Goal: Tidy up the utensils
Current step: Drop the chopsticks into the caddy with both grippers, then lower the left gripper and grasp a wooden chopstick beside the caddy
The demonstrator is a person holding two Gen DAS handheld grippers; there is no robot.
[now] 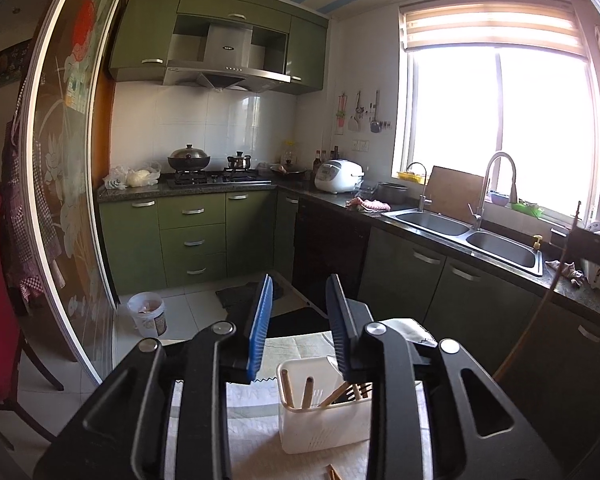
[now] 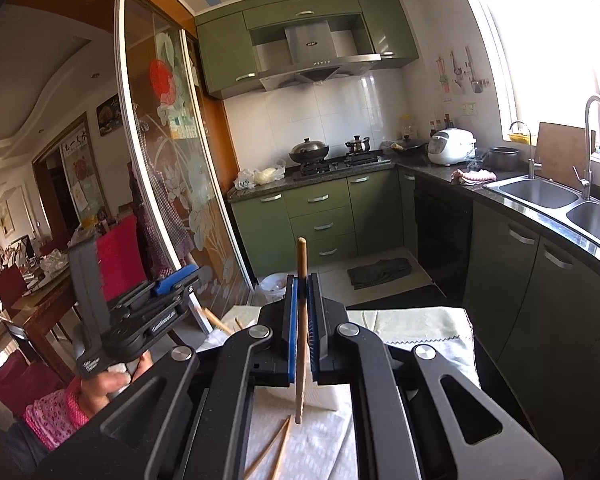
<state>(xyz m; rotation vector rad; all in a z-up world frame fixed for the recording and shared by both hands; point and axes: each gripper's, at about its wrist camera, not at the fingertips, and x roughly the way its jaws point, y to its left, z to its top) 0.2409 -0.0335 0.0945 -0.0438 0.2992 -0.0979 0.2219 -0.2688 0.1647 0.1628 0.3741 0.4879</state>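
Note:
A white plastic utensil holder point(image 1: 324, 408) stands on a cloth-covered table point(image 1: 256, 432) and holds several wooden chopsticks point(image 1: 307, 392). My left gripper point(image 1: 300, 300) is open and empty, raised above and just behind the holder. My right gripper point(image 2: 302, 292) is shut on one wooden chopstick point(image 2: 301, 332), held upright above the table. Two more chopsticks point(image 2: 276, 448) lie on the cloth below it. The left gripper point(image 2: 168, 284) also shows at the left of the right wrist view, held by a hand. The holder is mostly hidden there.
A green-cabinet kitchen lies ahead, with a stove point(image 1: 216, 178), rice cooker point(image 1: 338, 176) and double sink point(image 1: 472, 236) along a dark counter. A white bucket point(image 1: 148, 314) and a dark mat point(image 1: 252, 296) are on the floor. A glass sliding door point(image 2: 172, 184) is at left.

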